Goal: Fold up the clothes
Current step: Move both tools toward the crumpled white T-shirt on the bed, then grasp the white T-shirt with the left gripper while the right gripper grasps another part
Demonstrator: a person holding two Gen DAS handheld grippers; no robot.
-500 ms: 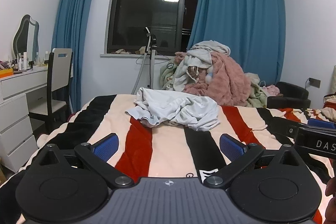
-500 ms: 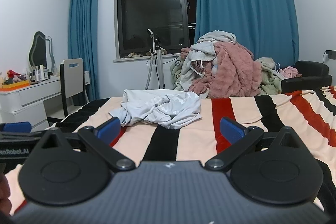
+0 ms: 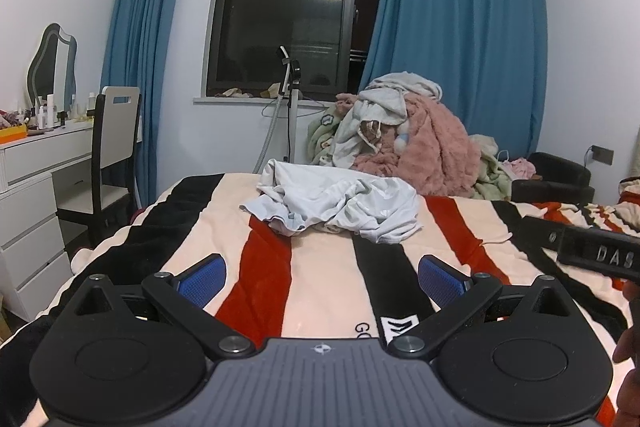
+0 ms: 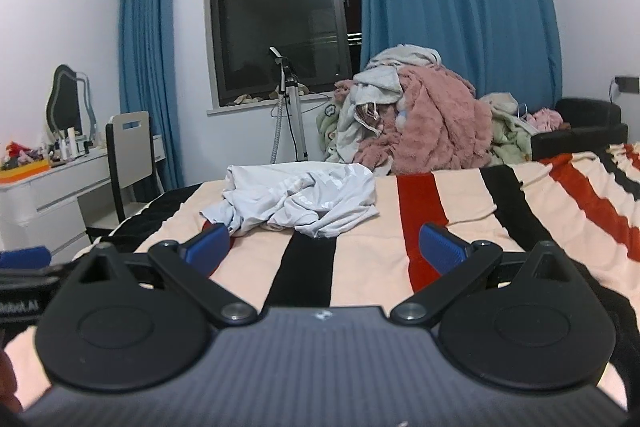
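A crumpled pale blue-white garment (image 3: 340, 203) lies on the striped bed blanket (image 3: 320, 279), toward the far end. It also shows in the right wrist view (image 4: 296, 199). My left gripper (image 3: 322, 279) is open and empty, held above the blanket, well short of the garment. My right gripper (image 4: 324, 251) is open and empty, also short of the garment. The right gripper's body shows at the right edge of the left wrist view (image 3: 592, 255). The left gripper's body shows at the left edge of the right wrist view (image 4: 24, 267).
A pile of clothes with a pink fluffy robe (image 3: 424, 147) rises behind the bed. A white dresser (image 3: 28, 195) and chair (image 3: 108, 155) stand at the left. A stand (image 3: 290, 115) is below the window. A black armchair (image 3: 556, 175) is at the right.
Both grippers have edged slightly toward the garment; it looks a little closer in both views. Both remain open.
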